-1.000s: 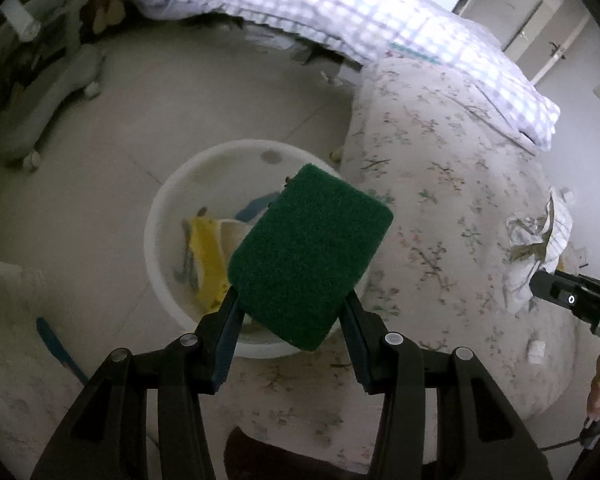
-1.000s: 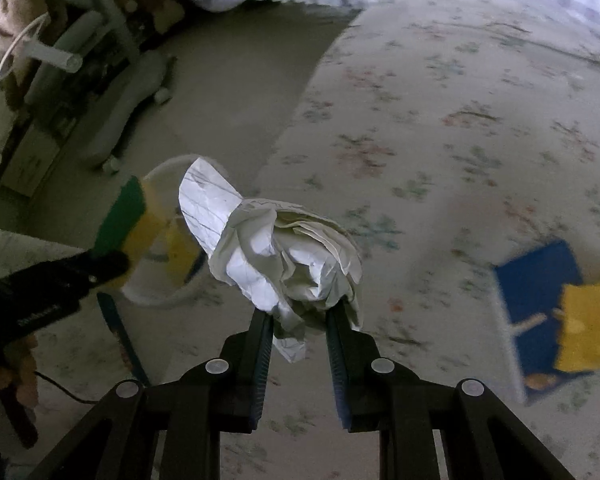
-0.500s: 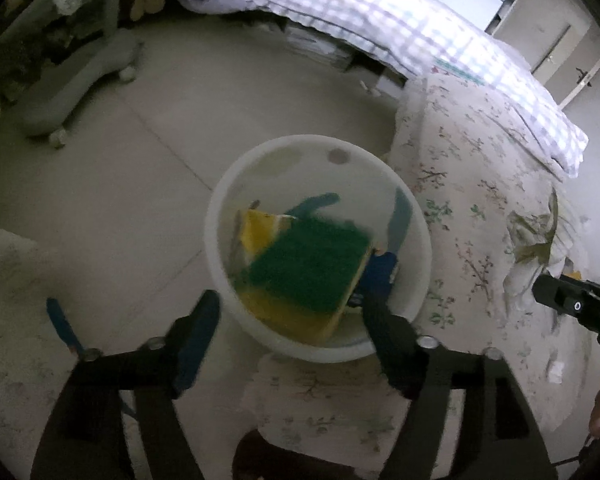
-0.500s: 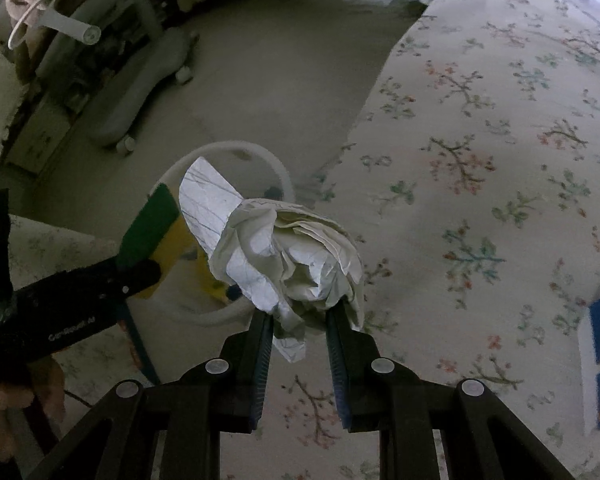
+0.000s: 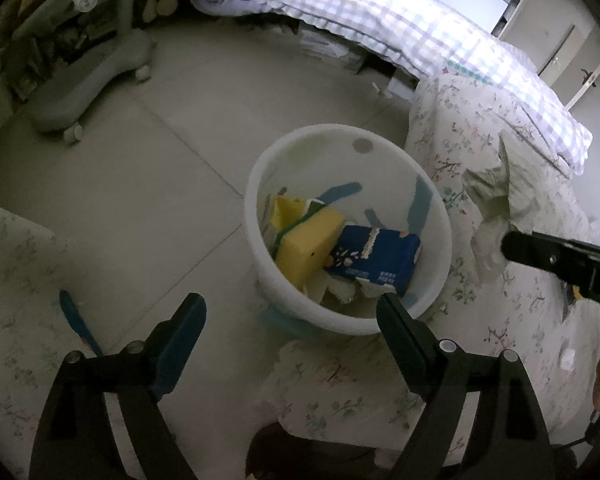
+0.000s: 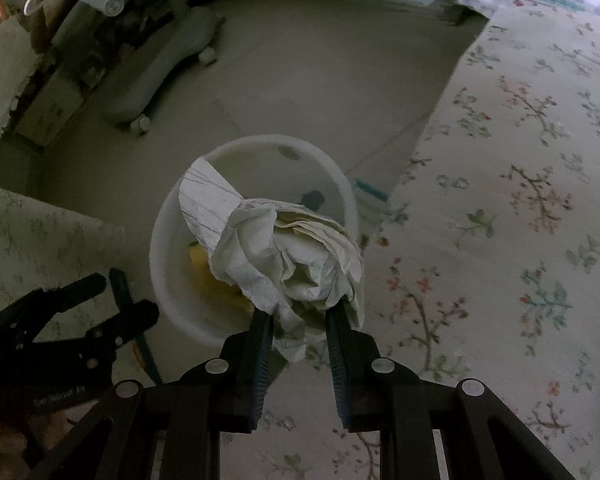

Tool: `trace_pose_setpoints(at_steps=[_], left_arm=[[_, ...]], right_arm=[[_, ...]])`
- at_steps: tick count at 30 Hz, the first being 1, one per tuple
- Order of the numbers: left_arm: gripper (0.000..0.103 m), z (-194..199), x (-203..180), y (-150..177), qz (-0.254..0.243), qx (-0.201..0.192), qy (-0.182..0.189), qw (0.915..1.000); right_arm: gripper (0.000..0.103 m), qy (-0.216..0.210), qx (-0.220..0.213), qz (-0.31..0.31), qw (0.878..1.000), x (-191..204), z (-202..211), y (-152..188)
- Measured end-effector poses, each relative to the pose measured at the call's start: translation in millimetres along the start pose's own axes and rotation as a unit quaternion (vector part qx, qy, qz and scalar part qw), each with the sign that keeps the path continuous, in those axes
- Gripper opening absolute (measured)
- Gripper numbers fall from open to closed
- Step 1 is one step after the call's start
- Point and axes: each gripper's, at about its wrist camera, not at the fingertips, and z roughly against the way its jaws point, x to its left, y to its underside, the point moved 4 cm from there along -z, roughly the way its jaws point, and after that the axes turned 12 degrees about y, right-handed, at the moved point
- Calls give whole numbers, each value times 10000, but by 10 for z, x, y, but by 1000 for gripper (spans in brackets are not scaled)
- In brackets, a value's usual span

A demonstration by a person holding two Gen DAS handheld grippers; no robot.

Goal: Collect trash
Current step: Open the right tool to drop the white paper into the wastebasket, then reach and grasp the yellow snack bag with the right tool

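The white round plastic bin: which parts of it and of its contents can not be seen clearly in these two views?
- White round plastic bin: its base is hidden by its own wall in the left wrist view.
- Right wrist view: the crumpled white paper ball, held in the right gripper, covers most of the bin's inside; only a yellow patch shows.
- Blue printed carton: print too small to read.
- Scraps under the yellow sponge: unidentifiable.

One white bin (image 5: 432, 216), one sponge (image 5: 308, 248), one blue carton (image 5: 376, 260), one crumpled paper (image 6: 288, 256), two tools.
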Motion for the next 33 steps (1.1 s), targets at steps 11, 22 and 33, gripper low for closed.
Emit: trace_pose_setpoints(at_steps=[11,22,33], left_arm=[[90,-8,102,41,24,50,-84,9999],[97,25,-88,36,-85,35,37,10000],[101,28,-795,49,-638,144,298,9974]], right_arm=[[30,-81,-35,35,10000,108,-95,-127],[57,-5,-217,-159,9996,-111,163,-174],[62,672,-400,-492,9957,-1076,845,210]])
